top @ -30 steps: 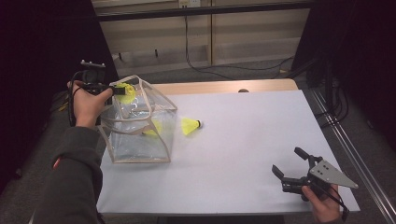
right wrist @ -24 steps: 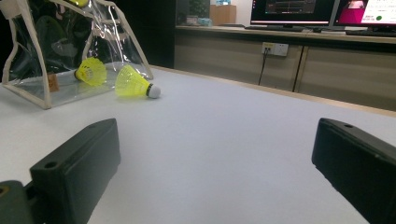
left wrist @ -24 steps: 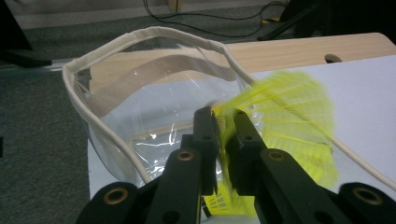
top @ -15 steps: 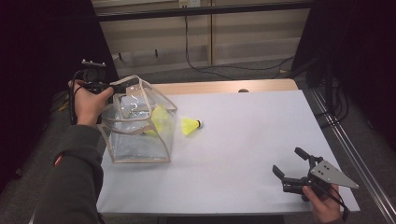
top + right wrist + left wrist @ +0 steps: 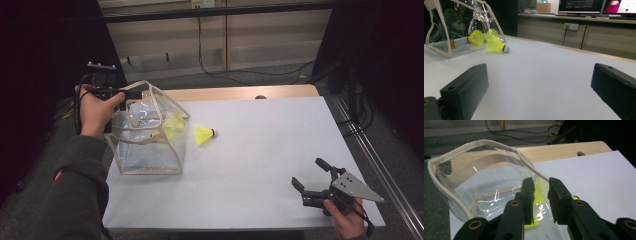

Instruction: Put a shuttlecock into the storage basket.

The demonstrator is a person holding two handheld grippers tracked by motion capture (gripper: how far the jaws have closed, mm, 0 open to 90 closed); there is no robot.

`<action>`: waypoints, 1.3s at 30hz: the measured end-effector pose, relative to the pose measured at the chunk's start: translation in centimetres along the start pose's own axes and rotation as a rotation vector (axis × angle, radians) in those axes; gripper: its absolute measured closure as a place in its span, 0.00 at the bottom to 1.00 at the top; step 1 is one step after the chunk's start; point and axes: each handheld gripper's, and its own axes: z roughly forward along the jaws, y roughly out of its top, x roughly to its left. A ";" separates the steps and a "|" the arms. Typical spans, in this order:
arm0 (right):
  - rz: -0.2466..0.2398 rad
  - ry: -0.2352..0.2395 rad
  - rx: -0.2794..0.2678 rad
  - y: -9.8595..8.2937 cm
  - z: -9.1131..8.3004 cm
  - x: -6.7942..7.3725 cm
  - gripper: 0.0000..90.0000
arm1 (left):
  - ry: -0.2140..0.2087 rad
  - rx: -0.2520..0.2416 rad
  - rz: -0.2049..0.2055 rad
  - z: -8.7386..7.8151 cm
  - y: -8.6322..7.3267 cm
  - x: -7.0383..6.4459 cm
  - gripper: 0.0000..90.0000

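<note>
A clear plastic bag point(image 5: 147, 156) with beige trim stands open at the table's left. Yellow shuttlecocks point(image 5: 172, 123) lie inside it. Another yellow shuttlecock point(image 5: 204, 135) rests on the white sheet just right of the bag, cork end pointing right. My left gripper point(image 5: 142, 93) hovers at the bag's upper rim. In the left gripper view its jaws point(image 5: 541, 182) stand slightly apart with nothing between them, over the bag's rim point(image 5: 439, 180). My right gripper point(image 5: 307, 172) is open near the front right edge. In its own view, past the wide jaws point(image 5: 539, 82), the loose shuttlecock point(image 5: 496, 46) lies beside the bag point(image 5: 439, 25).
A white sheet point(image 5: 260, 150) covers the table, with a strip of bare wood point(image 5: 240, 92) at the back. Cables run over the floor behind. A metal rail point(image 5: 372, 150) lines the right side. Monitors point(image 5: 579, 5) stand far off in the right gripper view.
The yellow shuttlecock that my left gripper held over the bag's mouth has dropped into the bag, and the left jaws have parted. The right gripper has stayed put.
</note>
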 end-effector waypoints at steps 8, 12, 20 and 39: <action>-0.006 0.001 0.002 0.0 0.0 0.0 0.01 | -0.070 0.001 0.001 -0.5 0.3 -1.0 0.75; -0.007 0.001 0.003 0.0 0.0 0.0 0.01 | -0.096 -0.007 0.006 -0.7 0.5 -1.9 0.71; -0.008 0.003 0.003 0.0 0.0 0.1 0.01 | -0.159 -0.015 0.040 -0.7 1.0 -3.9 0.62; -0.011 0.003 0.002 0.0 0.0 0.1 0.01 | -0.241 -0.014 0.083 -0.2 1.3 -7.2 0.46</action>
